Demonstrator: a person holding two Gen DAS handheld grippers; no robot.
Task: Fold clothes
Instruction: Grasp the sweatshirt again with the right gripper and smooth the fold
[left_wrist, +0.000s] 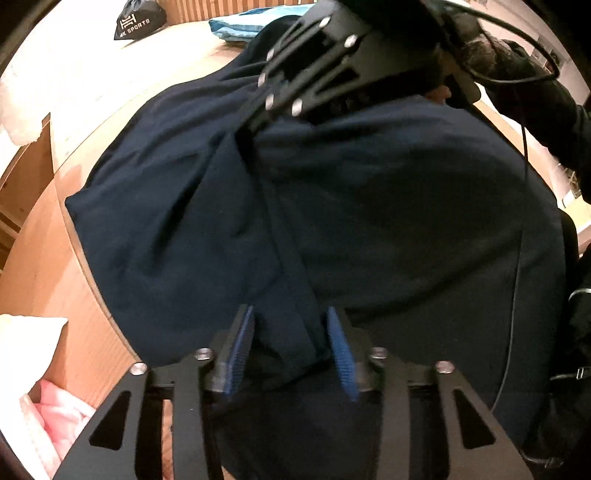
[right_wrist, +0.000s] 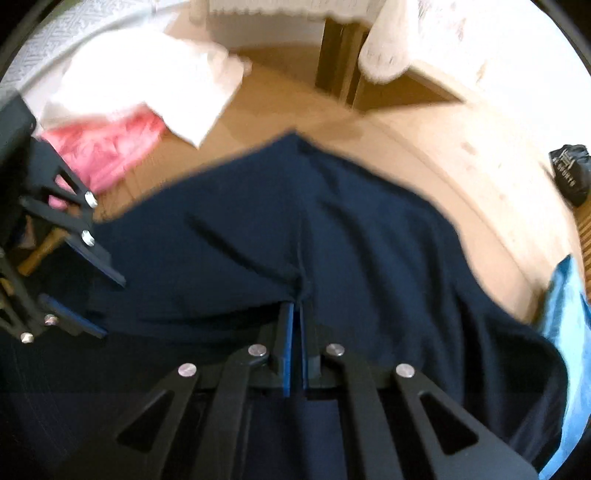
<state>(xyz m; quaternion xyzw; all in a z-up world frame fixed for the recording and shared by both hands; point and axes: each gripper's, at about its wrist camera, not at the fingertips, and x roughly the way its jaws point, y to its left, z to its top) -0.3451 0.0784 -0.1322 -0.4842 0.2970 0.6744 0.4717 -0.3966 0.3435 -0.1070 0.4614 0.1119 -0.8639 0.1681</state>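
The wooden table (left_wrist: 44, 266) carries the whole job, its pale top running from nine o'clock round to twelve in the left wrist view. Over most of it sprawls the navy garment (left_wrist: 388, 206), rumpled and bunched rather than flat, one edge hanging off the table's near side at about eight o'clock. A folded blue cloth (left_wrist: 236, 27) lies beyond it near twelve, a white cloth (right_wrist: 147, 92) with a pink cloth (right_wrist: 107, 155) under it sits off the table at ten o'clock in the right wrist view. The right gripper (right_wrist: 294, 317) has its jaws pinched together on a ridge of the navy fabric at the centre of its view, creases pulling toward the pinch. The left gripper (left_wrist: 291, 321) stands partly apart with a thick fold of the garment running between its blue pads (left_wrist: 240, 347); the fabric fills the gap, but whether the pads truly press on it cannot be told. To do this step well, both pinches probably want to sit on one edge or seam, so the cloth can be lifted, drawn taut and laid flat before any crease is made. Smallest, a black bag (left_wrist: 138, 20) at eleven o'clock bears white lettering reading "SPORTS" under a logo.
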